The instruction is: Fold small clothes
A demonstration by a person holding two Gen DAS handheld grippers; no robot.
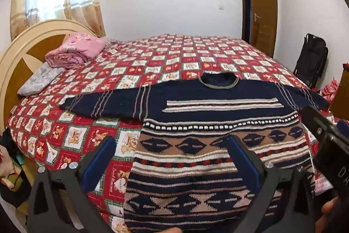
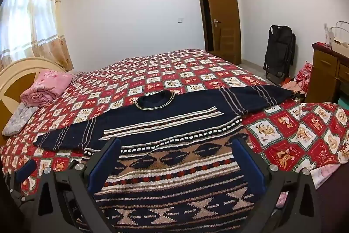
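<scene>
With the sweater point(image 1: 209, 124) spread flat and face up on the bed point(image 1: 174, 54), sleeves out to both sides, nothing folded yet: left tongs point(image 1: 172, 158) and right tongs point(image 2: 176, 158) wide apart over the hem end, gripping nothing, every fold yet to come.

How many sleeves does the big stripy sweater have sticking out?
2. The sweater lies flat on the bed. One sleeve stretches out toward the headboard side; the other sleeve reaches toward the door side, its cuff at the bed's edge.
</scene>
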